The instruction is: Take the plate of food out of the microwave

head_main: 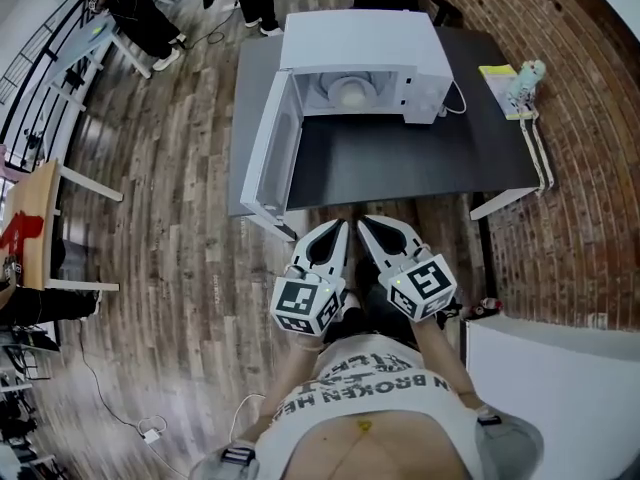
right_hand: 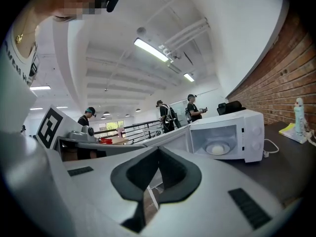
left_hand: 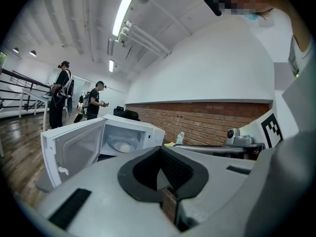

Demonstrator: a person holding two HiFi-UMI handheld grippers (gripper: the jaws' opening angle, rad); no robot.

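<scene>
The white boxy microwave (head_main: 365,63) sat on the dark grey surface (head_main: 400,163) with its door (head_main: 268,148) swung wide open to the left. The round white plate of food (head_main: 352,92) was inside the cavity, untouched. The left gripper (head_main: 338,230) and right gripper (head_main: 368,226) were both clenched tight on nothing, side by side just short of the surface's near edge, well apart from the plate.
</scene>
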